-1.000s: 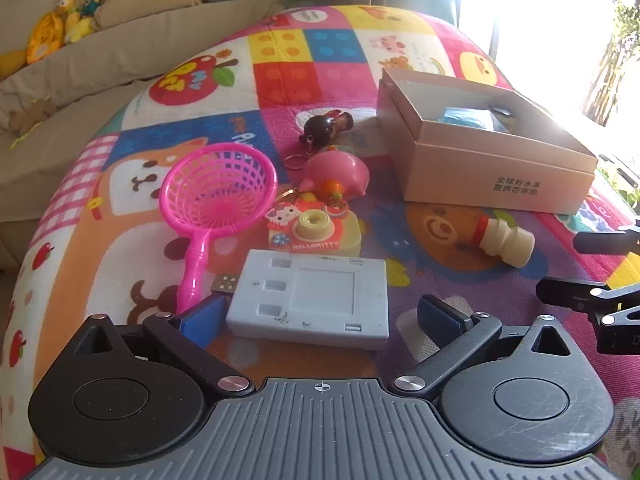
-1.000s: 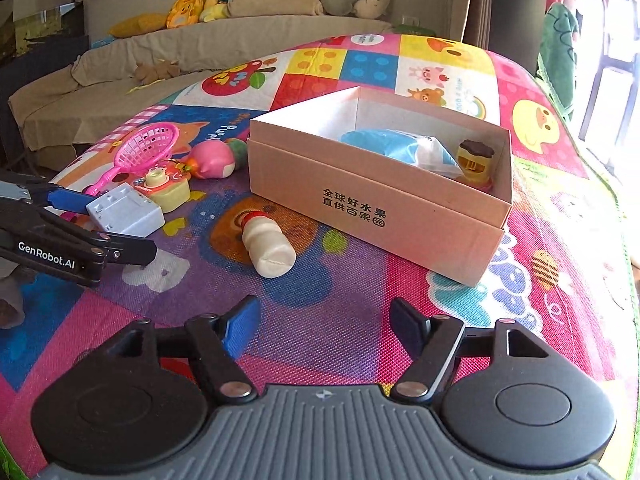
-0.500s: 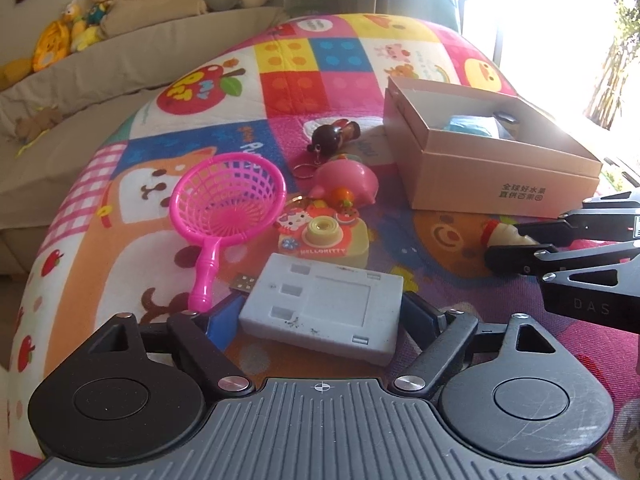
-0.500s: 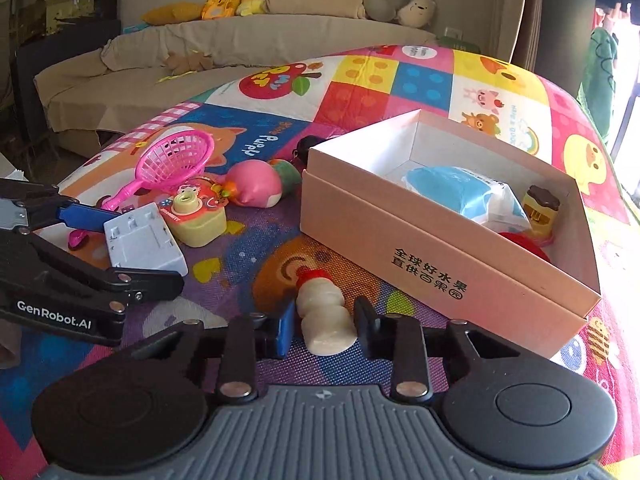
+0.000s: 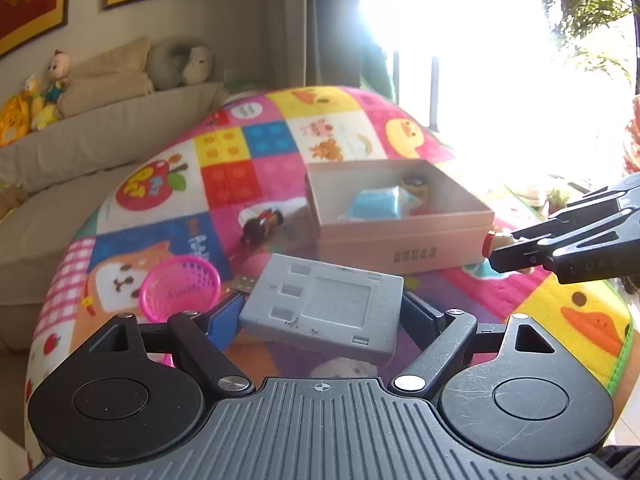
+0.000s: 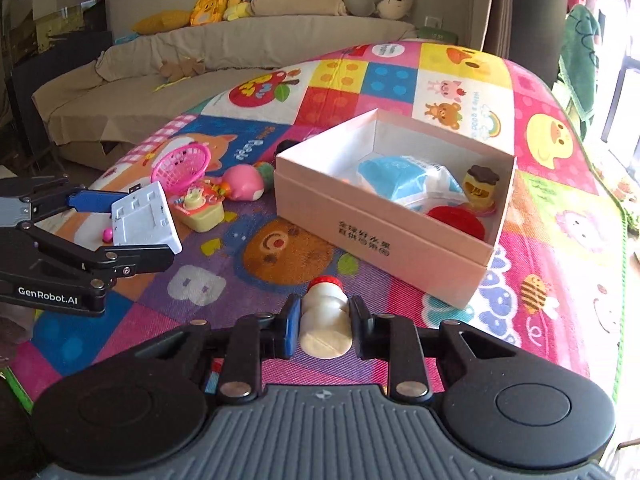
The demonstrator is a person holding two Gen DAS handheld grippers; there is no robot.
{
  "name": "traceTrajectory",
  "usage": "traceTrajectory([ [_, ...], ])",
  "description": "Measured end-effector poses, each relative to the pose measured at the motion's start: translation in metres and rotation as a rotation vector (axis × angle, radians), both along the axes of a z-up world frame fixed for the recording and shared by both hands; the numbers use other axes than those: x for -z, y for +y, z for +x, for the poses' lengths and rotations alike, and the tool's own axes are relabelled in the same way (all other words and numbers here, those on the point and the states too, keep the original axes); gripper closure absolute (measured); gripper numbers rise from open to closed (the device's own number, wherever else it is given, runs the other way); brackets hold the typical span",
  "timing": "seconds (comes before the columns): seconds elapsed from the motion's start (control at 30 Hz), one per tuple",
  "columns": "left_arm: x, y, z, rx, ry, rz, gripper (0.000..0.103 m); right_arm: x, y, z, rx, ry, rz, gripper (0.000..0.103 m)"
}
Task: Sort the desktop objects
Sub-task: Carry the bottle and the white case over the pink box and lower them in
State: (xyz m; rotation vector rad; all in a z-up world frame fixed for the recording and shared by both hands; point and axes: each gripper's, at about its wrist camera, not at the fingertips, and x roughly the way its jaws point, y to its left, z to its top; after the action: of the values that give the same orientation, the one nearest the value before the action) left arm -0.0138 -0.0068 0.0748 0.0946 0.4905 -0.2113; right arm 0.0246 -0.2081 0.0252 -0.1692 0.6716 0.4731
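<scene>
- left gripper (image 5: 322,314) angled down, jaws clamped on grey plastic case (image 5: 326,304), lifted off patchwork play mat (image 5: 248,168)
- right gripper (image 6: 325,322) tilted down, pinching small white bottle (image 6: 325,320) above mat
- cardboard box (image 6: 384,236) ahead of both, sofa (image 6: 224,52) beyond

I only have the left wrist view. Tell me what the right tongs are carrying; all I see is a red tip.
Observer: The right tongs are shut on a small white bottle with a red cap.
Operator: Report what lies in the box behind the blue packet.
Observer: In the pink box, a red round piece lies at the near corner.
Operator: Say what my grey plate hides on the mat.
Observer: A yellow toy camera and a pink ball-shaped toy, just beyond the grey plate.
</scene>
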Motion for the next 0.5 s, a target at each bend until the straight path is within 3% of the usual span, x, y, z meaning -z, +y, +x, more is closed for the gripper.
traceTrajectory([
  [0.2,-0.041,-0.012,0.007,0.041,-0.185,0.042,0.015,-0.066,-0.032,-0.011,0.097,-0.196,0.054,0.078],
  [0.33,-0.036,-0.013,0.043,0.040,-0.128,0.029,0.015,-0.088,-0.050,-0.001,0.155,-0.258,0.069,0.078],
  [0.43,-0.024,-0.019,0.075,0.064,-0.068,0.006,0.015,-0.088,-0.057,0.013,0.172,-0.253,0.074,0.078],
  [0.5,-0.021,-0.029,0.093,0.090,-0.074,0.009,0.015,-0.083,-0.058,0.030,0.179,-0.232,0.080,0.078],
])
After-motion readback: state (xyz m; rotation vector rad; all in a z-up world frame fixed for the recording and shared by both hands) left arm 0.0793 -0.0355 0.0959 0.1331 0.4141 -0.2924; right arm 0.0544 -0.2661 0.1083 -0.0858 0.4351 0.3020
